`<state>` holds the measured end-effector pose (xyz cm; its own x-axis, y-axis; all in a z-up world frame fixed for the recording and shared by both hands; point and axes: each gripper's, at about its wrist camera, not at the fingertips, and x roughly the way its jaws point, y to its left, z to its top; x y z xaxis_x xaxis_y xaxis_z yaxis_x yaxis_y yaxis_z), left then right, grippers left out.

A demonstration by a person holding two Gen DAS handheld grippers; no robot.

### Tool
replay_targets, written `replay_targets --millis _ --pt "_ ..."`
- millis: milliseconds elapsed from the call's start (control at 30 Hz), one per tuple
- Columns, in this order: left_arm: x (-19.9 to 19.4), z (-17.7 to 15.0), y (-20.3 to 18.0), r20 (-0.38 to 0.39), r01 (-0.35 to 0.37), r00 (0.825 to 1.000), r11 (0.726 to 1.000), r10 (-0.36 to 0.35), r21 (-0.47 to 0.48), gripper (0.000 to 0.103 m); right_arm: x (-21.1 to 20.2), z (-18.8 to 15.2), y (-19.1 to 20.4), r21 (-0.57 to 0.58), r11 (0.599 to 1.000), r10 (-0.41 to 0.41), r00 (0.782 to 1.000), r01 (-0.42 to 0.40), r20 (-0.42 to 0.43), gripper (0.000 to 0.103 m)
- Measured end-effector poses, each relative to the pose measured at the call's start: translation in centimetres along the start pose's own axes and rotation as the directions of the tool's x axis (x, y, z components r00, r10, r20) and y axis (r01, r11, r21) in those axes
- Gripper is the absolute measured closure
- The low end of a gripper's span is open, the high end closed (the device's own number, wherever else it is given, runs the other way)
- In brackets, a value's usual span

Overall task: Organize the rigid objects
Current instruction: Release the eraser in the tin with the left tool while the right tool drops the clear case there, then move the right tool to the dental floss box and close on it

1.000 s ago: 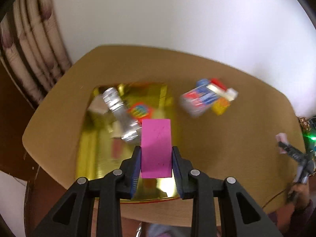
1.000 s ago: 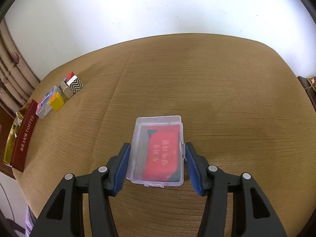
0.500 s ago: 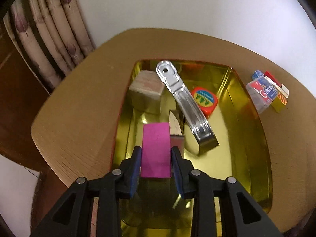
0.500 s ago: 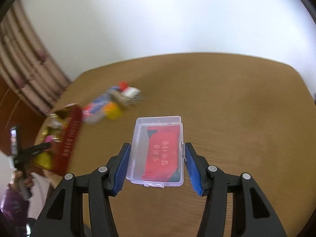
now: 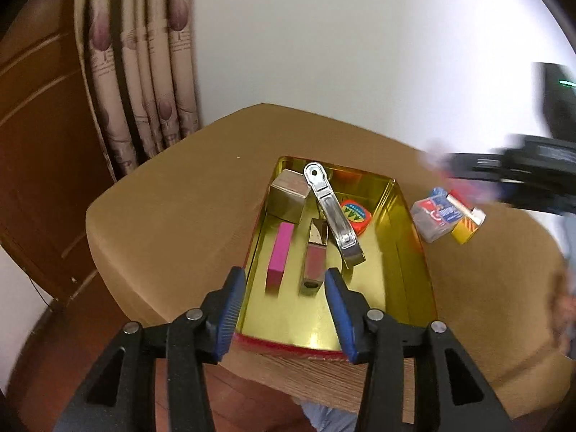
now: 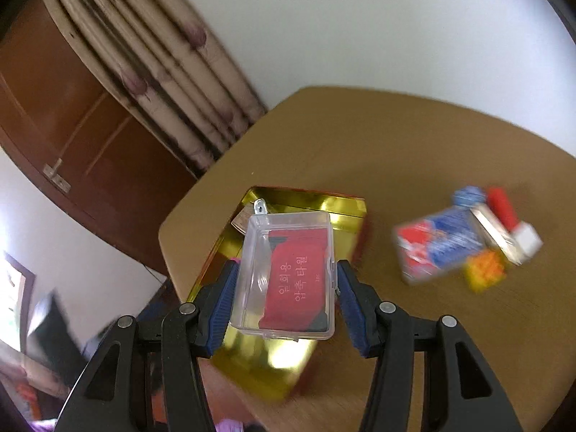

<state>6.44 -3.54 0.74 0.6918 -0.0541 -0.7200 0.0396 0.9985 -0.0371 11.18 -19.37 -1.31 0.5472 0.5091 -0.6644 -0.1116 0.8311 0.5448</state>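
**Pink block in the tray, clear case held above it**

The left wrist view looks down into the gold tray (image 5: pixel 414 248), which sits on the tan table (image 5: pixel 180 216) near the curtain (image 5: pixel 144 72). The left gripper (image 5: pixel 284 309) hangs over the tray's near end with its blue pads spread wide and nothing between them. The pink block (image 5: pixel 279 252) lies on the tray floor along the left wall, just beyond the left pad. Beside it lies a small dark-pink tube (image 5: pixel 312 266); a metal opener (image 5: pixel 333 212) slants across the middle, its round end toward the far wall. A grey-brown cube (image 5: pixel 289 198) fills the far left corner and a red-orange tape measure (image 5: pixel 355 214) lies right of the opener. This view alone shows the tray's contents clearly.

The right wrist view shows what the left one only catches as a dark blur at its right edge: the right gripper (image 6: pixel 284 298) pinches a clear plastic case (image 6: pixel 288 277) with a red packet inside, both pads pressed on its long sides. The case hovers over the tray (image 6: pixel 345 208) and hides most of its inside; only the opener's tip and a gold corner peek out.

Both views show the pile of small boxes (image 5: pixel 446 219) on the table right of the tray, blurred in the right view (image 6: pixel 468 248).
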Motion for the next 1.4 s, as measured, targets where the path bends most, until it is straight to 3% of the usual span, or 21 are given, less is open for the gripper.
replay_targets --millis 200,300,567,633,733,800,833,900,967,1000,1100,1167,1200,1267,1333,1367,1400 --pt "0.3 -0.2 0.2 0.006 -0.015 1.000 1.000 0.015 0.018 0.056 7.5 1.6 0.2 0.019 0.999 -0.040 0.996 0.042 -0.085 0.052" --pt "0.6 -0.2 0.7 -0.020 0.027 0.999 1.000 -0.027 0.003 0.056 9.2 1.6 0.2 0.003 0.998 -0.069 0.994 0.069 -0.090 0.052" --pt "1.0 -0.4 0.5 -0.035 0.039 0.999 0.999 -0.039 0.014 0.056 11.4 1.8 -0.3 0.023 0.996 -0.087 0.992 0.090 -0.093 0.050" --pt "1.2 -0.5 0.0 -0.040 0.035 0.999 0.999 -0.034 0.035 0.056 10.5 1.7 -0.7 0.037 0.996 -0.075 0.995 0.078 -0.066 0.049" --pt "1.4 -0.8 -0.5 -0.050 0.035 0.998 0.998 -0.032 0.056 0.056 7.7 1.4 -1.8 0.087 0.996 0.004 1.000 -0.005 0.016 0.049" --pt "1.5 -1.0 -0.9 -0.053 0.031 0.998 0.997 -0.027 0.077 0.056 4.4 0.2 -3.2 0.112 0.993 0.013 0.996 -0.024 0.093 0.044" --pt "1.6 -1.2 -1.1 -0.054 0.031 0.998 0.996 -0.027 0.085 0.056 3.2 -0.4 -3.8 0.113 0.994 -0.002 0.993 -0.012 0.118 0.040" --pt "1.5 -1.5 -1.6 -0.054 0.039 0.998 0.994 -0.034 0.105 0.056 0.0 -2.6 -5.7 0.103 0.990 -0.115 0.980 0.099 0.163 0.035" --pt "1.4 -1.8 -2.2 -0.054 0.054 0.997 0.990 -0.047 0.130 0.056 -2.5 -4.9 -7.8 0.099 0.966 -0.253 0.949 0.238 0.185 0.032" --pt "1.2 -2.0 -2.6 -0.052 0.060 0.997 0.987 -0.053 0.146 0.056 -3.5 -6.1 -9.2 0.093 0.941 -0.338 0.923 0.326 0.186 0.030" --pt "1.0 -2.8 -4.2 -0.048 0.073 0.997 0.972 -0.064 0.224 0.056 -5.9 -9.7 -14.1 0.083 0.812 -0.583 0.802 0.578 0.129 0.030" --pt "0.8 -3.2 -5.5 -0.055 0.091 0.995 0.956 -0.078 0.278 0.056 -7.5 -11.4 -16.7 0.087 0.745 -0.667 0.737 0.661 0.110 0.029" --pt "0.6 -3.4 -6.3 -0.067 0.114 0.993 0.947 -0.098 0.302 0.056 -8.2 -12.3 -17.9 0.083 0.692 -0.722 0.685 0.717 0.097 0.026" --pt "0.1 -3.6 -7.8 -0.090 0.164 0.986 0.926 -0.141 0.339 0.056 -9.3 -13.9 -20.2 0.082 0.613 -0.790 0.608 0.786 0.078 0.019" --pt "-0.3 -3.3 -9.6 -0.109 0.204 0.979 0.895 -0.175 0.397 0.048 -10.1 -15.0 -21.6 0.104 0.598 -0.802 0.594 0.795 0.070 0.009" --pt "-0.3 -2.8 -11.0 -0.133 0.235 0.972 0.864 -0.196 0.444 0.044 -10.4 -15.4 -22.5 0.131 0.610 -0.791 0.609 0.781 0.052 0.009" --pt "-0.3 -2.3 -11.9 -0.140 0.247 0.969 0.847 -0.205 0.471 0.043 -11.1 -15.6 -23.1 0.167 0.638 -0.768 0.638 0.752 0.056 0.009"
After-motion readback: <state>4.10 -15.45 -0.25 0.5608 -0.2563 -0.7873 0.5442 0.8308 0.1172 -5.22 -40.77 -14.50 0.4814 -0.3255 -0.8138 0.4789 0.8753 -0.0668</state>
